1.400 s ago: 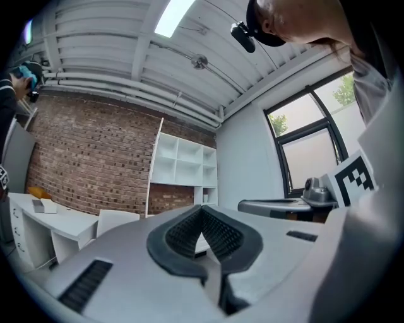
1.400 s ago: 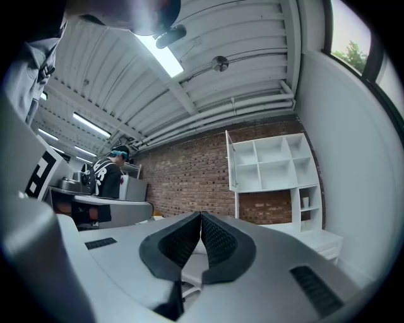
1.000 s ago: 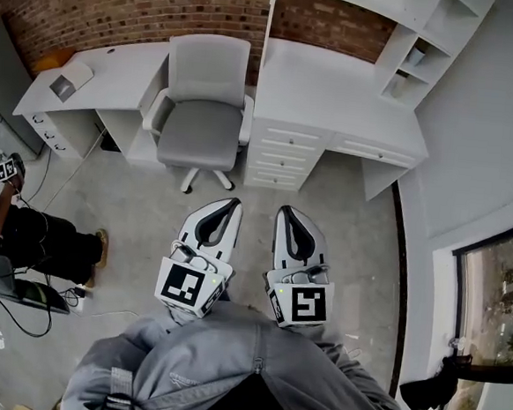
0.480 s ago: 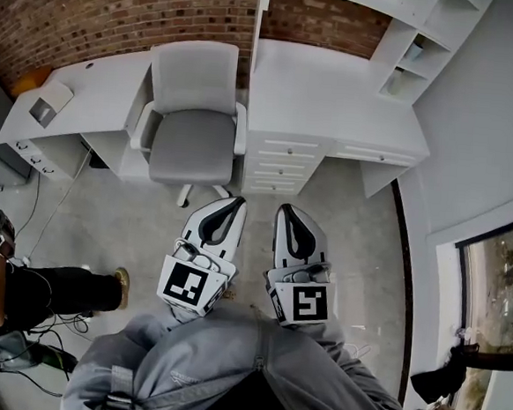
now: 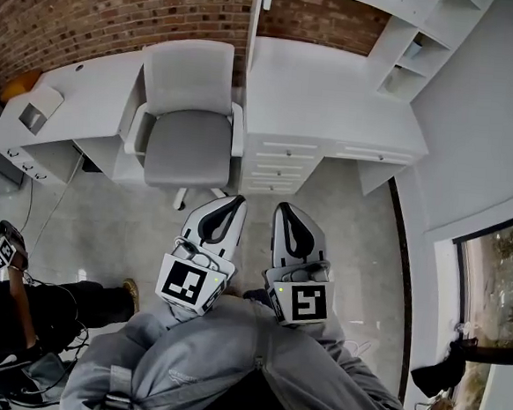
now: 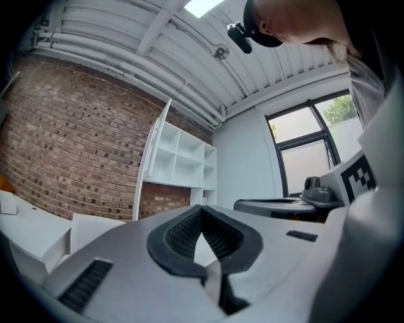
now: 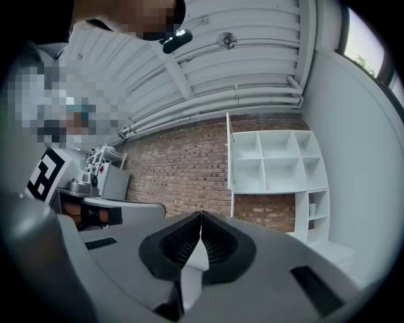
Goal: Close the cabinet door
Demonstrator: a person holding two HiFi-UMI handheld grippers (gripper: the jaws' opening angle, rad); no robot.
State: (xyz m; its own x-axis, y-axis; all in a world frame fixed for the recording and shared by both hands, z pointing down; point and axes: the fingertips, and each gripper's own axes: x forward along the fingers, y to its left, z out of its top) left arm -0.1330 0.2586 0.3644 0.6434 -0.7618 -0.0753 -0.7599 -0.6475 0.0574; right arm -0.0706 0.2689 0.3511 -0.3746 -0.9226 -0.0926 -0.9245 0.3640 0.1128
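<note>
The white wall cabinet [image 7: 278, 161] of open shelves hangs above the desk, its tall narrow door [image 7: 228, 158] swung out edge-on; the same door [image 6: 151, 158] shows in the left gripper view and as a thin white edge [image 5: 257, 3] in the head view. My left gripper [image 5: 236, 201] and right gripper [image 5: 282, 208] are side by side in front of my body, level, pointing at the desk and well short of the door. The left gripper's [image 6: 202, 209] tips meet and the right gripper's [image 7: 201, 214] do too; both are shut on nothing.
A grey office chair [image 5: 193, 106] stands at the left of the white desk [image 5: 336, 91] with its drawer stack [image 5: 282, 162]. Another white desk [image 5: 71, 88] is further left. A seated person [image 5: 18, 314] with cables is at the lower left; a window [image 5: 497, 289] is at the right.
Both grippers and I have moved closer to the desk; chair and desk sit lower and nearer in the head view. The person at the left has slid toward the lower edge. Jaws stay shut.
</note>
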